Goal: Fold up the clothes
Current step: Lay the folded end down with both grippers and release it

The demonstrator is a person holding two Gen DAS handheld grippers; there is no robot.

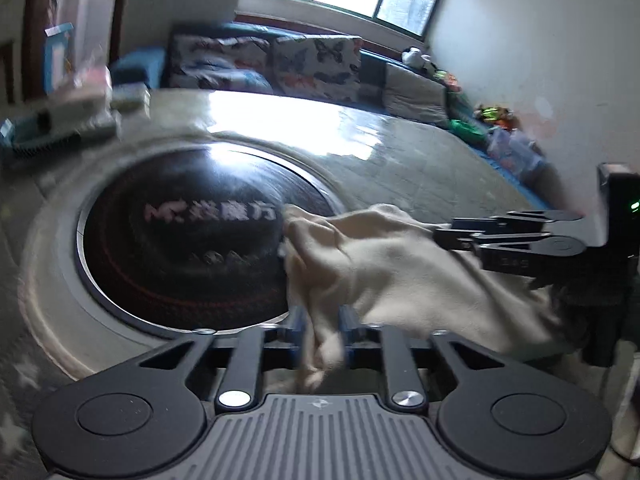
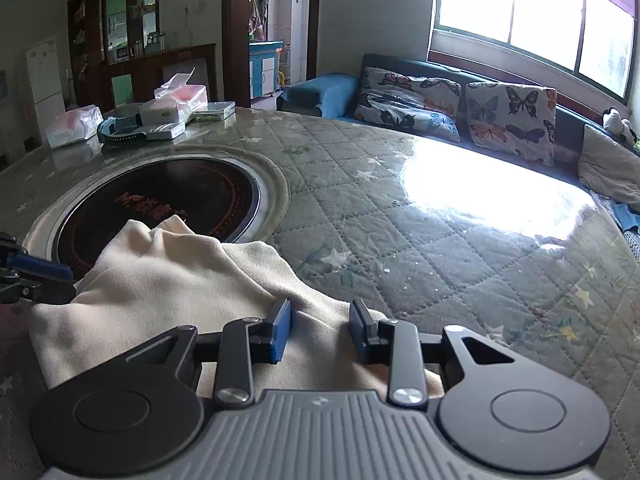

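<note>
A cream cloth [image 1: 384,256] hangs bunched over a round table [image 1: 400,152], partly across the black hob [image 1: 180,248] set in its middle. My left gripper [image 1: 323,322] is shut on a gathered fold of it, which spills out between the blue pads. My right gripper [image 1: 440,236] comes in from the right, its tips buried in the cloth's upper edge. In the right wrist view the cloth [image 2: 168,280] fills the gap between the right gripper's [image 2: 320,326] blue pads, which clamp a thick fold. The left gripper [image 2: 68,276] bites the cloth at the left edge.
The table [image 2: 400,240] has a quilted green cover under glass. Tissue packs and boxes [image 2: 176,108] crowd its far left side beyond the hob [image 2: 160,200]. A sofa with butterfly cushions [image 2: 508,116] runs behind the table under the window.
</note>
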